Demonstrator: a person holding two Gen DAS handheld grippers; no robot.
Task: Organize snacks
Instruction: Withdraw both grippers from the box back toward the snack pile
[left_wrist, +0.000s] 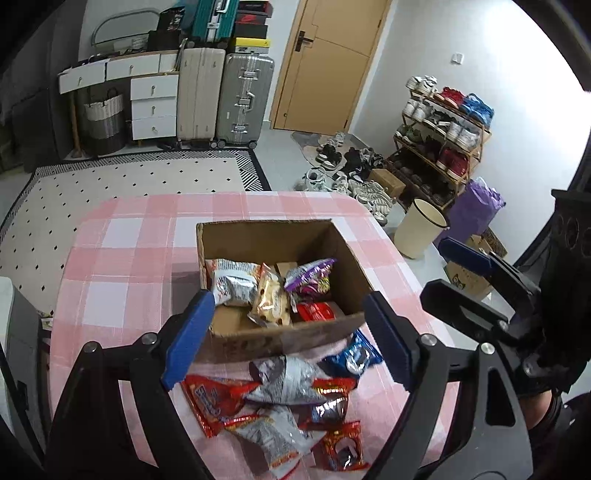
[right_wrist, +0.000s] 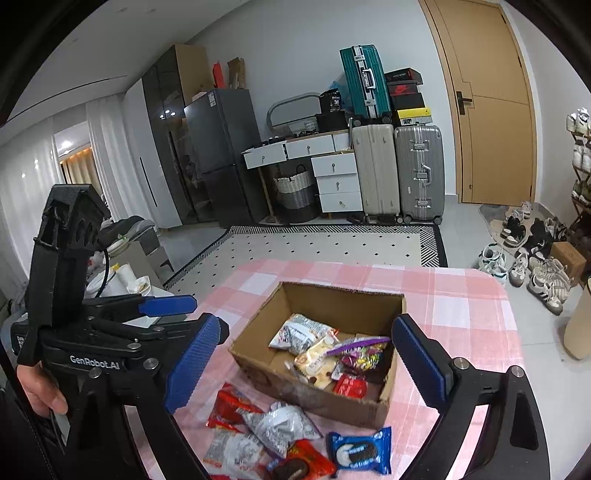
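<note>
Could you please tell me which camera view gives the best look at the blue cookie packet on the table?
The right wrist view: the blue cookie packet lies flat in front of the box, fully visible with its cookie picture. In the left wrist view, the packet shows only partly, beside the box and blurred.

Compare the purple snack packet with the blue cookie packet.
The purple snack packet lies inside the cardboard box; the blue cookie packet lies on the checked tablecloth outside it. The purple one is crinkled with a multicoloured print; the blue one is flat and pictures a dark sandwich cookie. Neither is being gripped.
</note>
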